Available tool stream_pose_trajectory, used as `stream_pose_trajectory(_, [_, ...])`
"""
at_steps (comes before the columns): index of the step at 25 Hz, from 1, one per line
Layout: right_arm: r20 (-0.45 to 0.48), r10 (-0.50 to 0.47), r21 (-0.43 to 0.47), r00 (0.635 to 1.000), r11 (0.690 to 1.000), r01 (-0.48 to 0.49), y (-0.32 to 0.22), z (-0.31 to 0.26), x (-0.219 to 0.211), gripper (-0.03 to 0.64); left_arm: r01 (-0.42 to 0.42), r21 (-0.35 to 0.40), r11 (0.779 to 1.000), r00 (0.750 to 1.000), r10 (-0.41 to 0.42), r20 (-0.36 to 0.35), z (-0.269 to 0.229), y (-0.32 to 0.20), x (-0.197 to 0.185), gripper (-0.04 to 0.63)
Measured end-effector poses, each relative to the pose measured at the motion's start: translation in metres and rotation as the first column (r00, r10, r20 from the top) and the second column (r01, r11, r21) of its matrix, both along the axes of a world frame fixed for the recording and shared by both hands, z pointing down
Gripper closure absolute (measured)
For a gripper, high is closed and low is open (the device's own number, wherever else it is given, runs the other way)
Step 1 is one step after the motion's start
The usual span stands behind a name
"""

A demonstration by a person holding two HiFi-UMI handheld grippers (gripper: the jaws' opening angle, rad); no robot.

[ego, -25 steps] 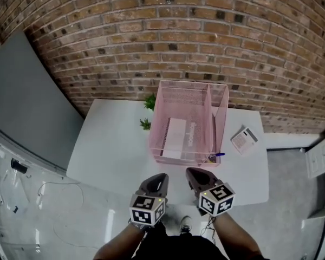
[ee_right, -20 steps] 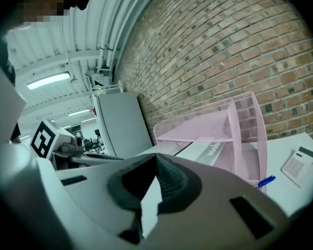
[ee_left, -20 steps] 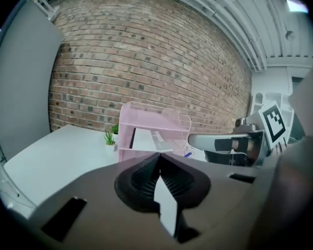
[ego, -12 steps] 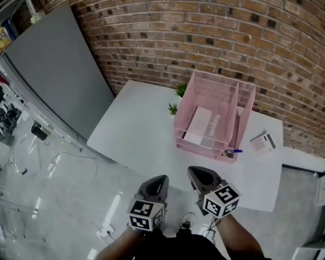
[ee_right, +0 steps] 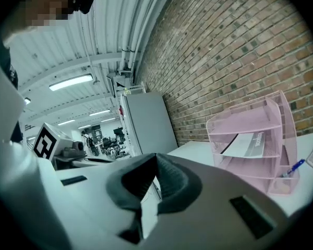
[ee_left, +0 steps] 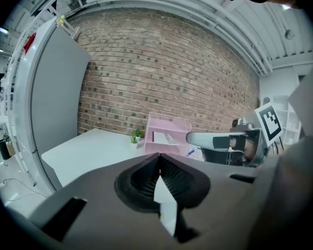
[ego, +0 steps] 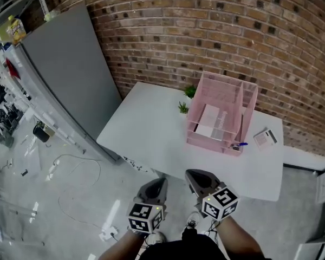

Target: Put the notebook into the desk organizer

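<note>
The pink mesh desk organizer point(ego: 242, 99) stands on the white table point(ego: 151, 134) by the brick wall. A white and grey notebook point(ego: 211, 122) lies on one of its shelves; it also shows in the left gripper view, notebook point(ee_left: 164, 137) in organizer point(ee_left: 172, 125), and in the right gripper view, notebook point(ee_right: 245, 145) in organizer point(ee_right: 261, 120). Both grippers are held off the table's near edge, over the floor. My left gripper point(ego: 162, 182) is shut and empty point(ee_left: 157, 163). My right gripper point(ego: 193, 174) beside it is shut and empty too point(ee_right: 155, 163).
A blue pen point(ego: 239, 144) lies at the organizer's near right corner, a small white card-like item point(ego: 265, 138) to its right. Two little green plants point(ego: 187, 99) stand left of the organizer. A tall grey panel point(ego: 65, 69) stands left; cables point(ego: 70, 167) lie on the floor.
Both grippers have drawn back from the table's edge toward the person. The table and organizer now look smaller and farther off, and more floor shows.
</note>
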State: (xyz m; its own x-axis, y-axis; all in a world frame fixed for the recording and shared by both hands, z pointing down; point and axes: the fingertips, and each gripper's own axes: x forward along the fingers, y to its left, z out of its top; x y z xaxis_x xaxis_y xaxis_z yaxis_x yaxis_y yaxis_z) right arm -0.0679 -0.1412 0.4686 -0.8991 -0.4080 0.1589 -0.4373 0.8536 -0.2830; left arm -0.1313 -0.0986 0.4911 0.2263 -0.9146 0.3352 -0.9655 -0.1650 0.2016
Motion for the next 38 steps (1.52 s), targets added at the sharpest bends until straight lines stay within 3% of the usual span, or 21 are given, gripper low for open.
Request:
stream_pose_trajectory(8, [-0.026,0.149,0.040,0.988,0.988,-0.148,0.078,-0.013,0.008,0.614,-0.152,0.047,0.987,0.988,0.153,-0.014,-0.013,0.064,0.000,0.589])
stream_pose_trajectory(14, [-0.042,0.305,0.063,0.951,0.951,-0.302,0.140,-0.024,0.035,0.614,-0.319,0.067,0.945,0.946,0.321,-0.032,-0.020,0.111,0.025,0.589])
stream_pose_trajectory(20, [-0.080,0.386,0.061,0.919,0.922,-0.382,0.184,-0.022,0.061,0.614,-0.401,0.079,0.913,0.912,0.406,-0.059,-0.021,0.143,0.051,0.589])
stream_pose_trajectory(26, [-0.123,0.402,0.059,0.907,0.916,-0.397,0.207,-0.022,0.073,0.614,-0.407,0.097,0.908,0.906,0.415,-0.079,-0.031,0.162,0.059,0.589])
stream_pose_trajectory(38, [-0.091,0.303,0.068,0.949,0.952,-0.297,0.251,-0.030,0.094,0.614,-0.314,0.081,0.946,0.947,0.318,-0.048,-0.039,0.217,0.082,0.589])
